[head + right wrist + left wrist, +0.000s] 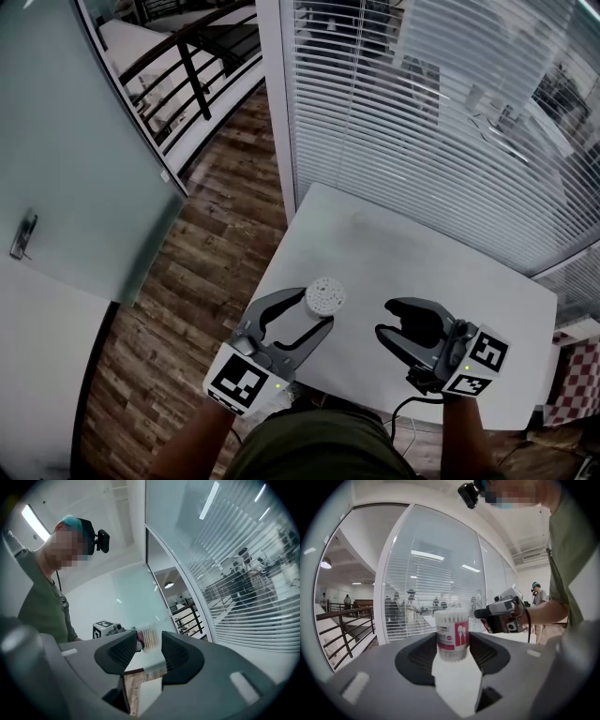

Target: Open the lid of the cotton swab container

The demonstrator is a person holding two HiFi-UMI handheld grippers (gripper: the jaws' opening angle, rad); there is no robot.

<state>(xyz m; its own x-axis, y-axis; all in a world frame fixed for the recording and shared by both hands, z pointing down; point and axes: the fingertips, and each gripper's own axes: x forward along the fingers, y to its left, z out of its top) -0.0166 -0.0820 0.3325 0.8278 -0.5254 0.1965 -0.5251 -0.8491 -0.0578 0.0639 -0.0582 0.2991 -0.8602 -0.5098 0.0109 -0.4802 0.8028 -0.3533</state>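
Looking steeply down on a white table set against a window with slatted blinds. Near the table's front left edge, upright on its base, stands the cotton swab container, long axis vertical, round lid uppermost and seemingly not yet off. Clamped around its lower body from the near side: the left gripper, one pad pressed to each flank, leaving the top free.

Just beside it to the right, apart and not touching, sits the right gripper, jaws spread with nothing between the pads; seen along those jaws, the container lies straight ahead in the gap. Clearly the free and nearer tool for the lid, probably by closing in sideways at lid height.

Plenty of bare table behind and to the right; wooden floor just beyond the left edge, so little margin for a tip that way.
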